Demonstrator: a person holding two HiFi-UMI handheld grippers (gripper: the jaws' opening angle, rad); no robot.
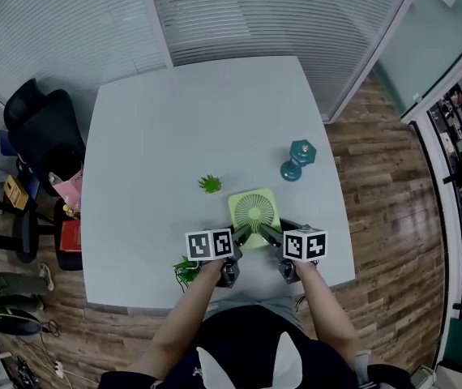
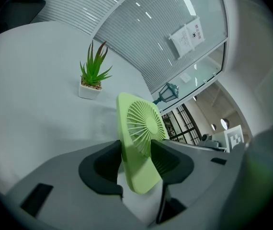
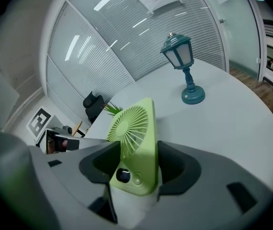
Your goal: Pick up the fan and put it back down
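At the far left a black office chair [image 1: 40, 132] stands on the wooden floor [image 1: 393, 185] beside the pale grey bench [image 1: 174, 120]. On the bench a small potted plant [image 1: 210, 185] sits a little left of the middle, and a second plant [image 1: 186, 272] sits at the near edge, just beside the person's left forearm [image 1: 186, 318]. The left tongs [image 2: 136, 164] reach in from the near edge and pinch the left side of the green fan [image 1: 254, 212]: in the left gripper view the fan's square frame stands upright between the two dark pads, one pad against its back and the other against its grille, with its lower corner hanging down into the gap. The fan is near the front edge of the bench, between the two pairs of tongs, its round grille facing up toward the head camera. The right tongs [image 3: 139, 169] pinch the fan's right side; in the right gripper view the frame fills the gap from pad to pad, with two round buttons low on its face. Whether the fan's base touches the bench cannot be told. To the right, well apart from the fan, a teal lantern-shaped lamp [image 1: 297, 160] stands upright on the bench
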